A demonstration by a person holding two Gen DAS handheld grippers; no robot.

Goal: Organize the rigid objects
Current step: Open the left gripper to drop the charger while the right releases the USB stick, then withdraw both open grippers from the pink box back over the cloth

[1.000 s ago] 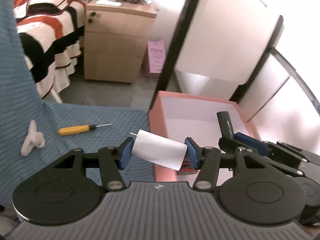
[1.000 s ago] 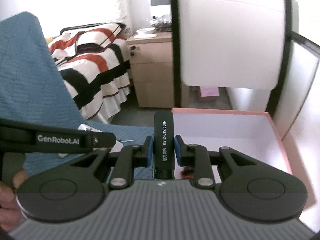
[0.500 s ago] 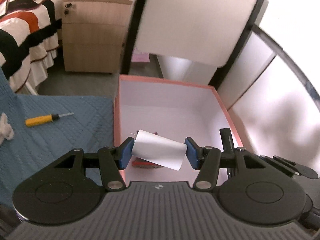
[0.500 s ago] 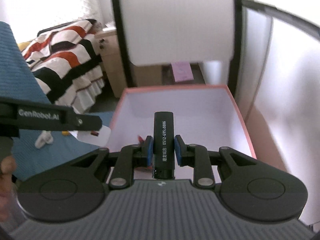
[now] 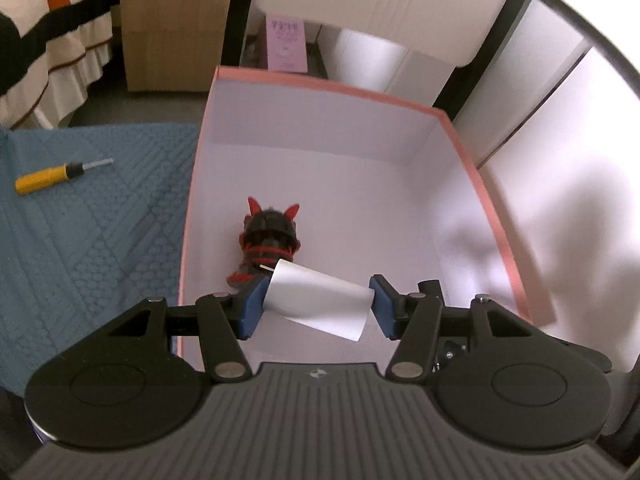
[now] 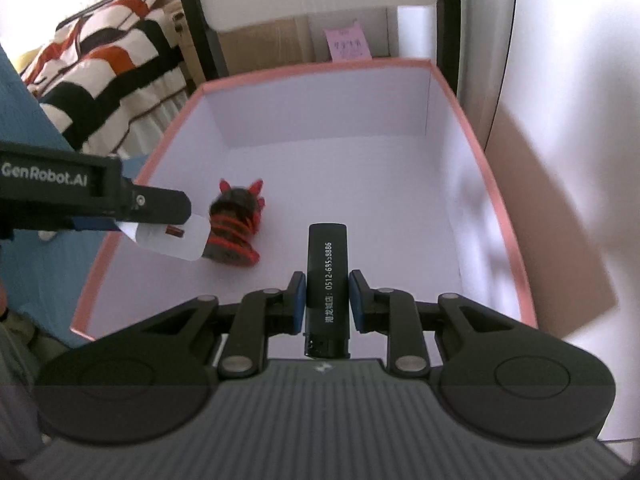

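left claw [image 5: 318, 307] pinches white card [image 5: 318, 304] above pink box [image 5: 496, 216] | right claw [image 6: 327, 302] pinches black lighter [image 6: 326, 280] over the box | red-black figurine [image 5: 270, 242] lies just ahead of left claw | only left view shows yellow screwdriver [image 5: 48, 174], far left on blue quilt [image 5: 88, 248]

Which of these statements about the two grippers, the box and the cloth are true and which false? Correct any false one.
1. The left gripper holds a white card. True.
2. The right gripper is open and holds nothing. False: it is shut on a black lighter.
3. A red and black toy lies inside the pink box. True.
4. The yellow screwdriver is in the box. False: it lies on the blue cloth beside it.
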